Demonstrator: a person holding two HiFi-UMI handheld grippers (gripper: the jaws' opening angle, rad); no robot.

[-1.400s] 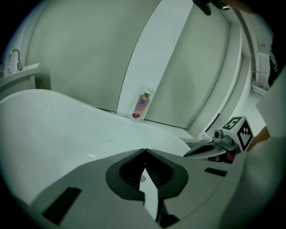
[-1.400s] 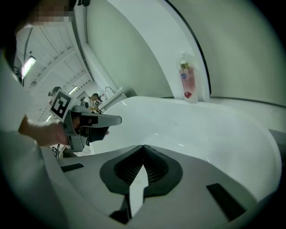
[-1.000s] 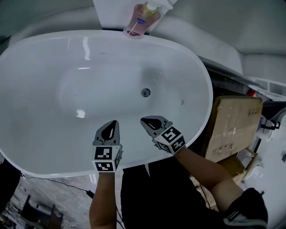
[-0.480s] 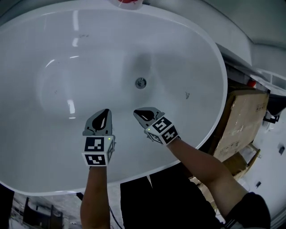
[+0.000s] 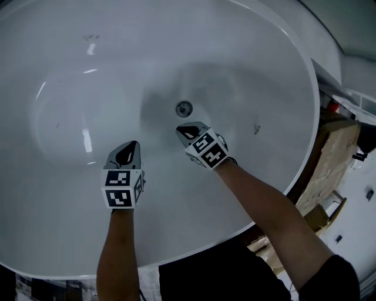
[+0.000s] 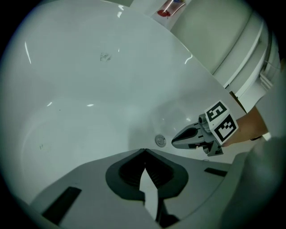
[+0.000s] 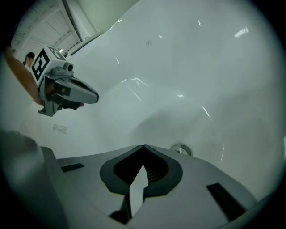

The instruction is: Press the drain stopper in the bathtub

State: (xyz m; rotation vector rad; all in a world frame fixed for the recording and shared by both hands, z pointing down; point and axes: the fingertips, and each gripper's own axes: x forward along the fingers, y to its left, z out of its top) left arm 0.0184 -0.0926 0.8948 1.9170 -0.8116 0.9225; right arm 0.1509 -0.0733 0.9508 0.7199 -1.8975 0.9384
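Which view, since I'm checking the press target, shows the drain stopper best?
The head view: the drain stopper shows whole, just beyond the right gripper. The left gripper view shows it small, near that gripper's tip; in the right gripper view the gripper's own body hides part.

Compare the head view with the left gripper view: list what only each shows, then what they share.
Only the head view: the cardboard box beside the tub and the person's left forearm. Only the left gripper view: a red-marked bottle past the far rim. Both: the bathtub, the drain stopper and the right gripper, shut, close to the stopper with a gap between them.
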